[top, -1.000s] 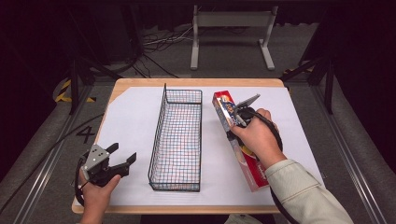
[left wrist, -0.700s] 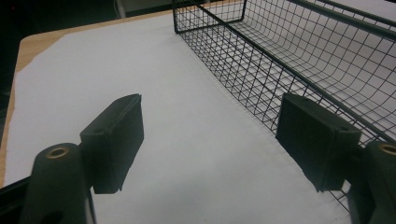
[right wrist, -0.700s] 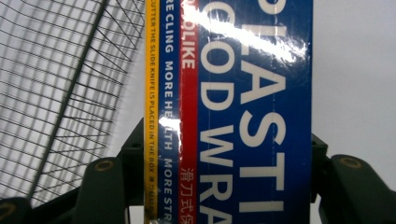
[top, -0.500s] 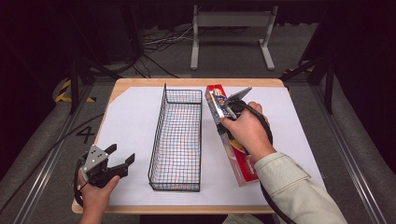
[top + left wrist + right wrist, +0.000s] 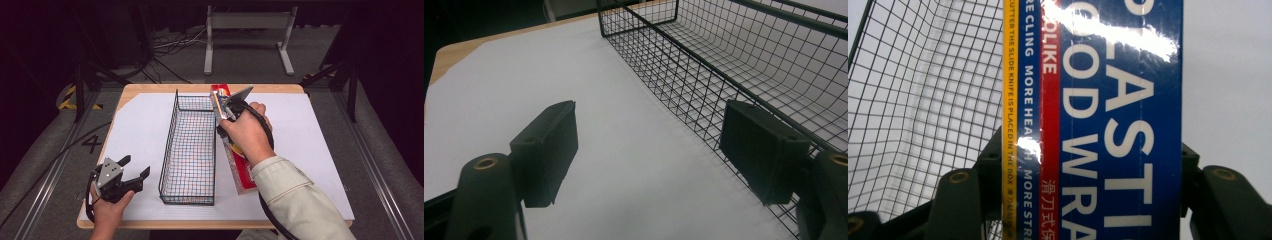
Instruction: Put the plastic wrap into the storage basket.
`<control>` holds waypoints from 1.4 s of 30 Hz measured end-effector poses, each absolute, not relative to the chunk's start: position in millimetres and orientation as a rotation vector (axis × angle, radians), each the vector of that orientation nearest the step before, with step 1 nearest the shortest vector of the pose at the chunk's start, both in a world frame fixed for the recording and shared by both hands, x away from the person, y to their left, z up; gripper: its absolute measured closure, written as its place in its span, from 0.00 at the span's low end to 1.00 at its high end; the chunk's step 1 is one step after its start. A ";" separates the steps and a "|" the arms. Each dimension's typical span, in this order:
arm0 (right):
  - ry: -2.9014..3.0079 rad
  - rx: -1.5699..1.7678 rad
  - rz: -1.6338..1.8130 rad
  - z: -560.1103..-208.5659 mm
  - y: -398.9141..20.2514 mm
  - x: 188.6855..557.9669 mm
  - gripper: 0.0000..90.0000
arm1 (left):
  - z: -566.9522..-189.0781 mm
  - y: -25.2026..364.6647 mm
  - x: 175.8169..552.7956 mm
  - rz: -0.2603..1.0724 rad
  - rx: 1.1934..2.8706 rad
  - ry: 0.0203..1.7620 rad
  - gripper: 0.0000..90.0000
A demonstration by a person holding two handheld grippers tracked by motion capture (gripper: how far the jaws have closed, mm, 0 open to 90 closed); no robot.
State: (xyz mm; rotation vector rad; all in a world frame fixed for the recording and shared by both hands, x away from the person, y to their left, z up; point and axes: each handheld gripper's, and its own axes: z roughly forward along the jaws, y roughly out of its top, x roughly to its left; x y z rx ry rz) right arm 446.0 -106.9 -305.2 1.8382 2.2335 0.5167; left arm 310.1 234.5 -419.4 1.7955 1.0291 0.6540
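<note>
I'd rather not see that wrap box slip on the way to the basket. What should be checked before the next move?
1. Right hand-held gripper closed on the plastic wrap box: ok, jaws sit against both long sides.
2. Grip centred along the box: not ok, held near the far end; the near end trails toward the person.
3. Wire basket free of contents: ok.
4. Box end above the basket rim: cannot tell.
5. Left hand-held gripper out of the way: ok, open beside the basket's near left corner.
</note>
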 end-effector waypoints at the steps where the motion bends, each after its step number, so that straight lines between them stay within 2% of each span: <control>1: 2.230 1.840 0.512 -304.3 -103.9 446.5 0.45 | -419.4 235.3 310.2 0.653 1.793 1.033 0.26; 23: 2.143 2.021 0.554 -300.9 -64.2 459.9 0.45 | -420.2 235.6 317.5 0.631 1.754 1.055 0.27; 42: 2.073 2.156 0.610 -304.4 -46.7 463.9 0.45 | -419.3 232.4 318.5 0.648 1.772 1.046 0.27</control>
